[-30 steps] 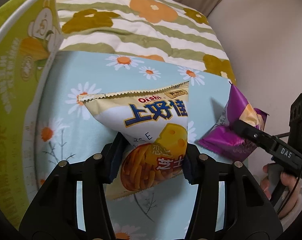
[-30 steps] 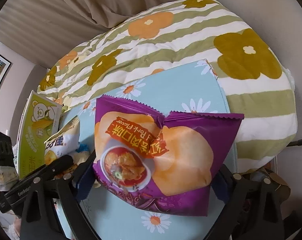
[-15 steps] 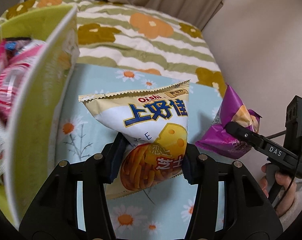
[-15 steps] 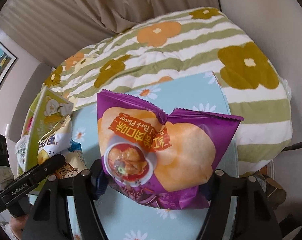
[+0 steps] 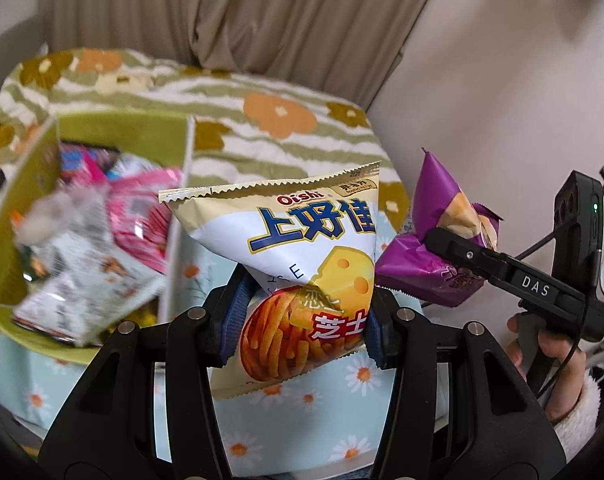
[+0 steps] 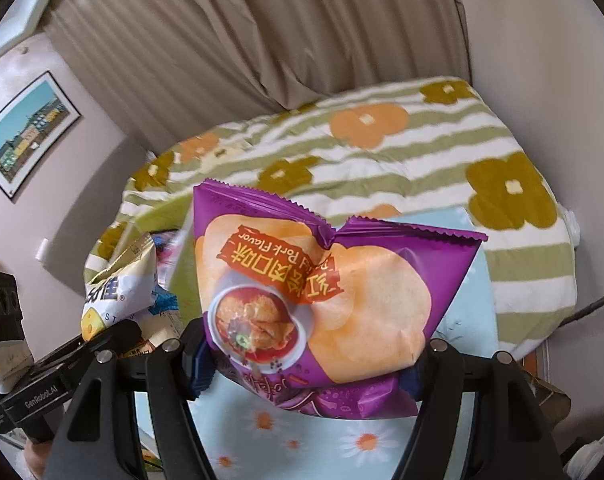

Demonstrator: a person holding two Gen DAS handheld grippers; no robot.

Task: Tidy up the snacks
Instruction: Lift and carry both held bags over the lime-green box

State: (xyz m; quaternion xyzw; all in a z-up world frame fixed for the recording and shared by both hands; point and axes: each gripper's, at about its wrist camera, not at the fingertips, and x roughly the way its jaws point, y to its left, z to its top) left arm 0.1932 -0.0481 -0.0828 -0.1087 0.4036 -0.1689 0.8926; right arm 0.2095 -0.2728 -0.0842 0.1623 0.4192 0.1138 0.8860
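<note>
Left gripper (image 5: 302,320) clamped on a cream Oishi cheese-stick bag (image 5: 302,264), raised above a pale blue daisy-print cloth (image 5: 302,412). Right gripper (image 6: 306,364) pinching a purple pork-flavour chip bag (image 6: 322,300). Green snack box (image 5: 18,232) at left, partly filled. Beyond: striped floral blanket (image 6: 422,152), beige curtain (image 5: 262,12), framed picture (image 6: 26,132).

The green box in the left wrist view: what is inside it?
Inside the green box lie several snack packets: a pink packet and a blurred white packet on top. Whatever lies beneath them is covered.
</note>
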